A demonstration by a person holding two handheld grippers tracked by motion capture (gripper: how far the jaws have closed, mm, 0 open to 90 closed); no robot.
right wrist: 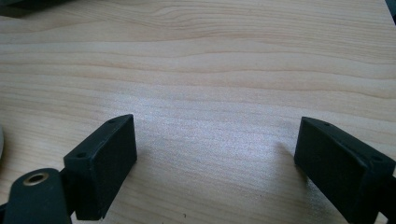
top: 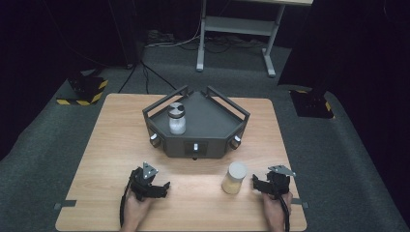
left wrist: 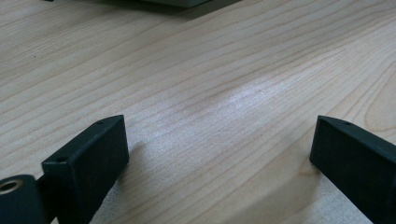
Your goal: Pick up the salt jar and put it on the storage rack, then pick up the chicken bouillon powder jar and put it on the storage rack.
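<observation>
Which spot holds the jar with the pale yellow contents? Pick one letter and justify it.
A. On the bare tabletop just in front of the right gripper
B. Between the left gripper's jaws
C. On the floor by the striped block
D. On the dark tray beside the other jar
A: the yellow-filled jar stands on the wooden table, close to the right gripper, off the dark tray.
</observation>
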